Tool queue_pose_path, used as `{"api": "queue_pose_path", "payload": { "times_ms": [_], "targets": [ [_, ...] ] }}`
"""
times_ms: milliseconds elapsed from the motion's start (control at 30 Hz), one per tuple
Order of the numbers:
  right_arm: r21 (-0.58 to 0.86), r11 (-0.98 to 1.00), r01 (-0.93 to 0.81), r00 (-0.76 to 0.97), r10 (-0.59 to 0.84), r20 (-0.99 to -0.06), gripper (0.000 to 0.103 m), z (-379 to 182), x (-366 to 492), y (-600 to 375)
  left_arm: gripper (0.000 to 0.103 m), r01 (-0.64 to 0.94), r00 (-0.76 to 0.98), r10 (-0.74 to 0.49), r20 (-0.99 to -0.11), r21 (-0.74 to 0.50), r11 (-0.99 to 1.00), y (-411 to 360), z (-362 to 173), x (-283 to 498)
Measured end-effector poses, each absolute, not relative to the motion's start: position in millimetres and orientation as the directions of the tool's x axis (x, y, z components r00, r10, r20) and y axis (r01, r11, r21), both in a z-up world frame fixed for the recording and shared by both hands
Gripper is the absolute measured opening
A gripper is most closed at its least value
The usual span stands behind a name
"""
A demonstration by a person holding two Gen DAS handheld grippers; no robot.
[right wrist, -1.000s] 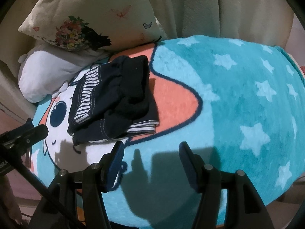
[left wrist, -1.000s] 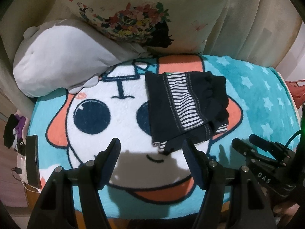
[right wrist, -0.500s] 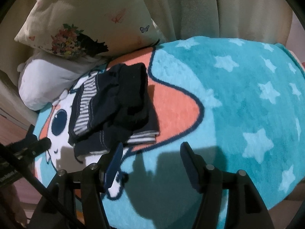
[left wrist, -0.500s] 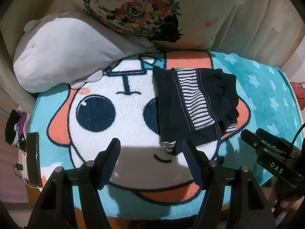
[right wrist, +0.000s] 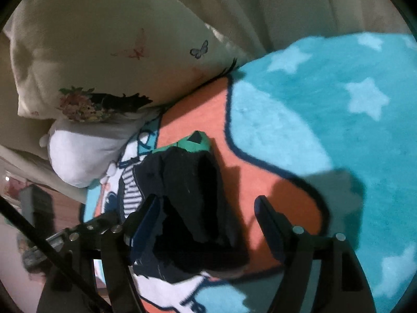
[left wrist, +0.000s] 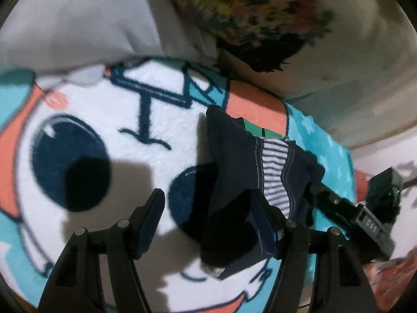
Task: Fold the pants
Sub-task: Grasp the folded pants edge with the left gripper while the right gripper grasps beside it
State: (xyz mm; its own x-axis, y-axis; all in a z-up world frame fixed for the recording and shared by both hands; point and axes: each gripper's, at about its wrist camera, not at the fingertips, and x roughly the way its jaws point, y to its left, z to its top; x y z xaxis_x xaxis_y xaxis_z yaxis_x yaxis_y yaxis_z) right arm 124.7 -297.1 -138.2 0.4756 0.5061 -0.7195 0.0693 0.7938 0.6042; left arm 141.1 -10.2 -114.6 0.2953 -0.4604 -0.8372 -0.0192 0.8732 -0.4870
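The pants are a small folded bundle of dark navy cloth with a white-striped panel and a green edge, lying on the cartoon blanket. My left gripper is open, close above the blanket, its right finger at the bundle's near edge. My right gripper is open, low over the same bundle, its left finger against the dark cloth. The right gripper shows in the left wrist view just right of the pants.
A floral cream pillow and a white plush cushion lie at the back of the blanket. Beige curtain or bedding hangs behind. The turquoise star-patterned part of the blanket spreads to the right.
Both grippers have moved forward and down toward the pants, which now fill much more of both views. The bundle lies in the same place; both grippers stay open.
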Motion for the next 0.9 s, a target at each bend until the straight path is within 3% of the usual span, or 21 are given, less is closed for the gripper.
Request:
{"api": "queue_pose_path", "payload": {
  "times_ms": [167,333,367,400,433,500,533,600,900],
  "targets": [
    [0.639,0.766,0.069,0.439,0.552,-0.709,0.08,-153.1,141.2,-287.3,0.072,-0.007,0.28,-0.561,-0.779,-0.586,0.81,-23.0,-127.5,151.3],
    [0.66,0.749,0.055,0.436,0.577,-0.691,0.081,-155.8,151.1,-277.7,0.074,0.019,0.239,-0.561,-0.792,-0.574,0.818,-49.0,-140.0,159.6],
    [0.668,0.743,0.051,0.428,0.588,-0.687,0.078,-156.1,152.2,-275.8,0.074,0.015,0.239,-0.553,-0.798,-0.566,0.824,-53.4,-141.3,160.0],
    [0.682,0.73,0.046,0.411,0.609,-0.678,0.064,-157.4,152.8,-272.9,0.074,0.017,0.244,-0.544,-0.803,-0.557,0.83,-56.3,-139.7,159.8],
    [0.683,0.729,0.045,0.401,0.613,-0.681,0.059,-158.3,153.1,-270.4,0.06,0.016,0.237,-0.536,-0.811,-0.548,0.836,-59.5,-139.0,159.9],
    [0.683,0.729,0.035,0.397,0.618,-0.679,0.041,-157.5,151.1,-268.6,0.037,0.005,0.216,-0.553,-0.805,-0.565,0.825,-64.1,-138.7,158.8],
    [0.694,0.719,0.037,0.394,0.627,-0.672,0.038,-156.0,150.9,-268.3,0.033,0.0,0.229,-0.541,-0.809,-0.556,0.831,-65.4,-134.5,156.3],
    [0.704,0.71,0.023,0.401,0.638,-0.657,0.033,-148.5,146.5,-269.9,0.028,0.008,0.246,-0.531,-0.81,-0.547,0.837,-66.1,-126.6,152.2],
    [0.731,0.679,-0.068,0.398,0.69,-0.605,0.032,-114.0,118.7,-249.0,0.028,0.008,0.357,-0.422,-0.833,-0.449,0.893,-60.4,-71.5,113.2]
  ]
}}
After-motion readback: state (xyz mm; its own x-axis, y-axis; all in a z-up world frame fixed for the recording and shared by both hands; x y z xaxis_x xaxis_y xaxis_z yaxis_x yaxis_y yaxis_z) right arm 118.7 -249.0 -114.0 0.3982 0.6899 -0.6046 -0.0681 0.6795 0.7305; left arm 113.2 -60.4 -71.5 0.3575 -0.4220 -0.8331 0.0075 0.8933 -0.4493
